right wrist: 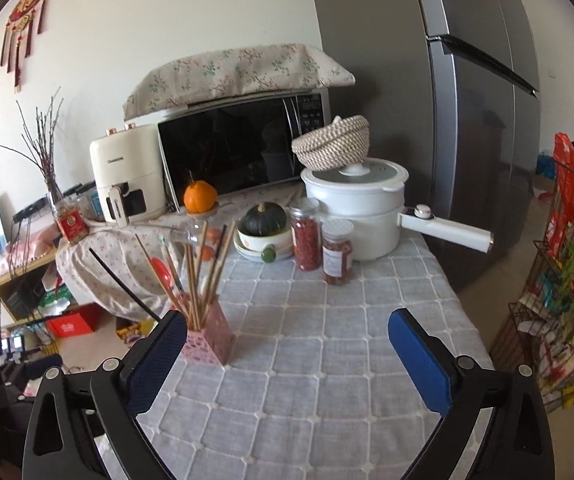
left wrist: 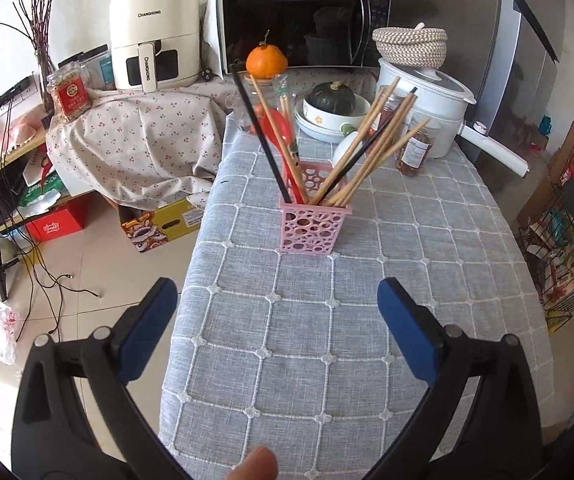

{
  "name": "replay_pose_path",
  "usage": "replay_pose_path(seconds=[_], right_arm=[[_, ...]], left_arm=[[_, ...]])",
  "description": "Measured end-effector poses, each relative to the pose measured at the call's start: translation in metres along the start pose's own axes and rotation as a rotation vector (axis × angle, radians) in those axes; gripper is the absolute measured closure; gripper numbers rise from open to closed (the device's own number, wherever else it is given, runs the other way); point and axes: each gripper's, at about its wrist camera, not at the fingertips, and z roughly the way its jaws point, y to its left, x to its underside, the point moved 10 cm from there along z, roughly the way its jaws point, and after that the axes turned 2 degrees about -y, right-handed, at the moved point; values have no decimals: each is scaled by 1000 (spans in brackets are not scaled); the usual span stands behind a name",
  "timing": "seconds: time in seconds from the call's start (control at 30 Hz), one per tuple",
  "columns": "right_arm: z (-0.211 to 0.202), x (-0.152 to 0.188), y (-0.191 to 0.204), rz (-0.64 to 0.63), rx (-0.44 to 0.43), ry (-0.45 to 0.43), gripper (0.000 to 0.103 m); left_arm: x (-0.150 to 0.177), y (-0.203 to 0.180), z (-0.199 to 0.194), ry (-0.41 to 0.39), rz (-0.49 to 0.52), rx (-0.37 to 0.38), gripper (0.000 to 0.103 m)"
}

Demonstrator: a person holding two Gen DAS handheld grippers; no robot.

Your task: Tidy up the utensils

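A pink perforated utensil holder (left wrist: pixel 313 227) stands upright on the grey checked tablecloth (left wrist: pixel 327 340). It holds several wooden chopsticks (left wrist: pixel 371 152), black chopsticks (left wrist: pixel 261 136) and a red spoon (left wrist: pixel 283 136). My left gripper (left wrist: pixel 277 300) hovers in front of the holder, jaws wide open and empty. In the right wrist view the same holder (right wrist: pixel 207 336) sits just past the left finger (right wrist: pixel 155 356) of my right gripper (right wrist: pixel 287 332), which is also open with nothing between its pads. A fingertip (left wrist: pixel 255 464) shows at the bottom of the left wrist view.
Behind the holder stand two spice jars (right wrist: pixel 321 242), a bowl with a dark squash (right wrist: pixel 263 228), a white pot (right wrist: pixel 363 208) with a long handle, an orange (right wrist: pixel 199 196), a microwave (right wrist: pixel 243 148) and an air fryer (right wrist: pixel 127 172). A fridge (right wrist: pixel 467 120) and wire rack (right wrist: pixel 559 280) stand on the right.
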Motion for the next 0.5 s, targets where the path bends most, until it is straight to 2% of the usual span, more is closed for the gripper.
replay_pose_path(seconds=[0.07, 0.27, 0.37, 0.5], right_arm=[[-6, 12, -15, 5, 34, 48, 1], [-17, 31, -53, -7, 137, 120, 0], [-20, 34, -58, -56, 157, 115, 0], [-23, 32, -60, -99, 163, 95, 0]], left_arm=[[4, -11, -5, -8, 20, 6, 3], [13, -43, -15, -32, 84, 36, 3], [12, -50, -15, -40, 112, 42, 3], [11, -54, -14, -43, 88, 55, 3]])
